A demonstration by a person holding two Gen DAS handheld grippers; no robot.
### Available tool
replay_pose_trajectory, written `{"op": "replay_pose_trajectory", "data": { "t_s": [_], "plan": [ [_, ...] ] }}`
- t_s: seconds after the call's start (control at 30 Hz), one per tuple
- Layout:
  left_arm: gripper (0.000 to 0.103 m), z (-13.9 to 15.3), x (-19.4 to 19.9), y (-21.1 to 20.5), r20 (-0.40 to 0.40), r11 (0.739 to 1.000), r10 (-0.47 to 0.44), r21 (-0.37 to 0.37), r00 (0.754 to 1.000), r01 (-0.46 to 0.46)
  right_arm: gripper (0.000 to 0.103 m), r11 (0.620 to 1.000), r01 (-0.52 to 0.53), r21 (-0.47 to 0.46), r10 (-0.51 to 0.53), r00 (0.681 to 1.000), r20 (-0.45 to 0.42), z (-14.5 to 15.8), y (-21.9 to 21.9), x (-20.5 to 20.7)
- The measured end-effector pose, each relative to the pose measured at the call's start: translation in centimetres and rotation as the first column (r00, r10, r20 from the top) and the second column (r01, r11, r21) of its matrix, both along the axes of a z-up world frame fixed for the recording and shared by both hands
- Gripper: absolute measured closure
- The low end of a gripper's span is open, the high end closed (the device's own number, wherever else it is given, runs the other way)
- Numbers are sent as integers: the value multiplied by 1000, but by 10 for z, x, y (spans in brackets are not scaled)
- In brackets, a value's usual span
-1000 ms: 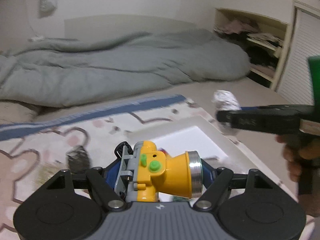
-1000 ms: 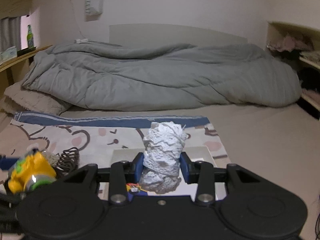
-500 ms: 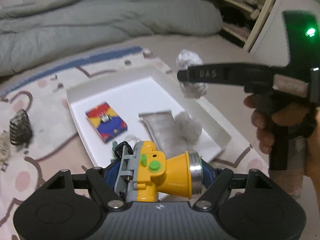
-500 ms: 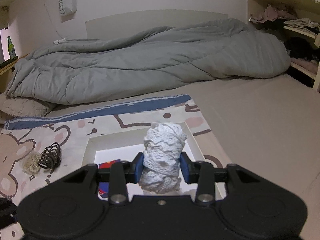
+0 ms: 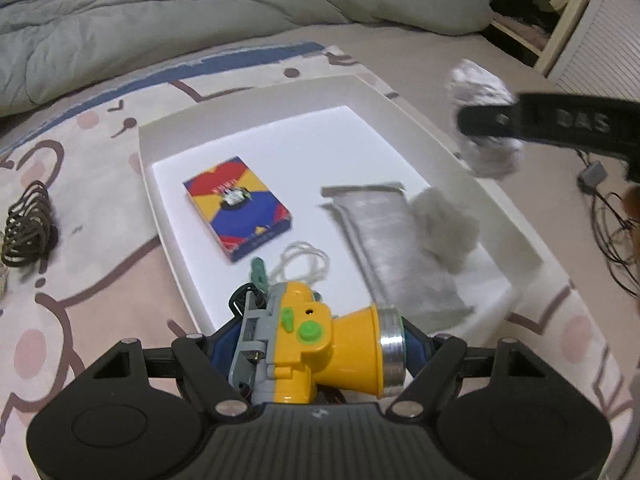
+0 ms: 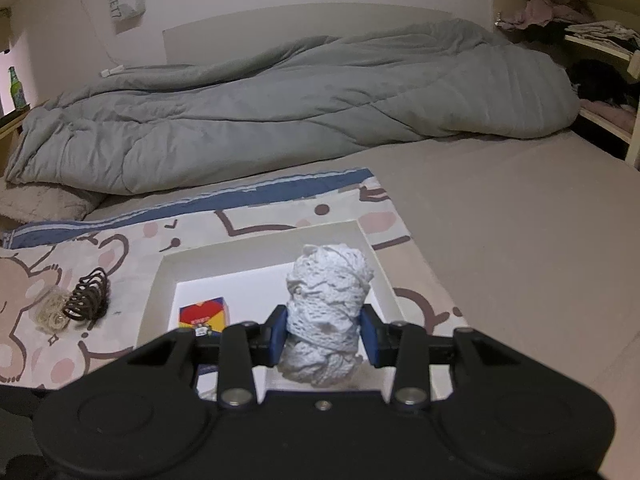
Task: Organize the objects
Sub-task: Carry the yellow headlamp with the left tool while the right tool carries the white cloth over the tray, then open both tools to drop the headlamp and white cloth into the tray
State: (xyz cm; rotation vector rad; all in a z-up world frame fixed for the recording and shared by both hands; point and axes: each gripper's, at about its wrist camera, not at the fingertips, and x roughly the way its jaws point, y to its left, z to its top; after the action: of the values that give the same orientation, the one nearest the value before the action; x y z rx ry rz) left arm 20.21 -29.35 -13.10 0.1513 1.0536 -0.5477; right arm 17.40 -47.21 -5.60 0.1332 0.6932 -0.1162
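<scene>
My left gripper [image 5: 316, 344] is shut on a yellow headlamp [image 5: 324, 344] with green buttons, held just over the near edge of a white tray [image 5: 256, 100]. In the tray lie a colourful card box [image 5: 238, 206], a silver pouch [image 5: 396, 248], a grey fluffy ball [image 5: 446, 226] and a white string loop [image 5: 300, 262]. My right gripper [image 6: 324, 338] is shut on a bundle of white lace [image 6: 326, 320], above the tray [image 6: 264, 240]. That bundle [image 5: 484, 120] and one black finger of the right gripper show at the right of the left wrist view.
The tray sits on a cartoon-print mat [image 5: 80, 216] on a bed. A dark hair claw [image 6: 88, 294] and a pale hair tie [image 6: 50, 312] lie on the mat left of the tray. A grey duvet [image 6: 280, 112] fills the back. Shelves [image 6: 592, 60] stand at the right.
The left gripper tipped downward and sank over the tray with the headlamp; the tray's contents came into view and grew. The right gripper shifted, so the tray now lies under the lace.
</scene>
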Motion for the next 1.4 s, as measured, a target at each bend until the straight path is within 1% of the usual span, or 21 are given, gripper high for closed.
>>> {"op": "replay_pose_trajectory", "data": {
  "t_s": [0.1, 0.17, 0.27, 0.4, 0.47, 0.53, 0.57, 0.63, 0.7, 0.83, 0.93, 1.0, 1.07, 1.1, 1.17, 1.23, 1.33, 1.4],
  "plan": [
    [25, -6, 6, -1, 58, 1000, 12, 20, 998, -13, 64, 1000, -2, 3, 2, 1000, -10, -3, -5, 0],
    [25, -9, 10, -2, 77, 999, 13, 40, 997, -16, 64, 1000, -12, -7, 12, 1000, -27, -6, -7, 1],
    [25, -10, 8, -4, 66, 999, -10, 52, 998, 7, 64, 999, -34, -24, 32, 998, -63, -9, -9, 0],
    [25, -11, -5, -14, 29, 992, -86, 98, 996, 82, 64, 995, -71, -71, 61, 989, -134, -14, -11, -3],
    [25, -10, -15, -18, 10, 984, -130, 122, 991, 128, 64, 988, -113, -109, 93, 980, -178, -16, -10, -6],
    [25, -9, -21, -20, 36, 980, -139, 145, 990, 133, 64, 973, -176, -149, 140, 964, -224, -19, -6, -13],
    [25, -9, -21, -20, 36, 979, -143, 151, 989, 136, 64, 965, -207, -160, 165, 956, -245, -20, -4, -16],
    [25, -12, -17, -19, 23, 982, -130, 139, 991, 126, 64, 953, -255, -161, 202, 936, -287, -24, -2, -21],
    [25, -16, -16, -19, 29, 983, -124, 140, 992, 118, 64, 954, -259, -154, 200, 926, -320, -30, -1, -22],
    [24, -20, -14, -23, 71, 983, -122, 150, 990, 110, 64, 956, -231, -180, 148, 912, -383, -53, 1, -12],
    [25, -21, -8, -21, 91, 987, -96, 135, 991, 83, 64, 956, -214, -202, 124, 915, -384, -69, 4, -4],
    [25, -22, -4, -20, 102, 989, -80, 129, 991, 67, 64, 954, -198, -225, 110, 930, -351, -75, 6, 0],
    [24, -22, 0, -18, 111, 991, -68, 125, 991, 54, 64, 956, -164, -244, 88, 952, -294, -76, 7, 3],
    [24, -22, 1, -16, 108, 992, -60, 121, 992, 47, 64, 958, -154, -242, 81, 955, -285, -75, 8, 4],
    [23, -20, 3, -13, 89, 993, -60, 110, 994, 50, 64, 962, -161, -221, 92, 951, -296, -70, 9, 6],
    [23, -17, 0, -12, 81, 993, -72, 103, 994, 63, 63, 957, -198, -214, 119, 936, -332, -65, 13, 5],
    [23, -7, -7, -13, 103, 992, -92, 93, 990, 82, 63, 944, -236, -232, 136, 915, -379, -63, 16, 0],
    [23, 0, -12, -14, 120, 992, -99, 85, 988, 89, 63, 942, -248, -228, 139, 902, -408, -65, 15, -3]
  ]
}}
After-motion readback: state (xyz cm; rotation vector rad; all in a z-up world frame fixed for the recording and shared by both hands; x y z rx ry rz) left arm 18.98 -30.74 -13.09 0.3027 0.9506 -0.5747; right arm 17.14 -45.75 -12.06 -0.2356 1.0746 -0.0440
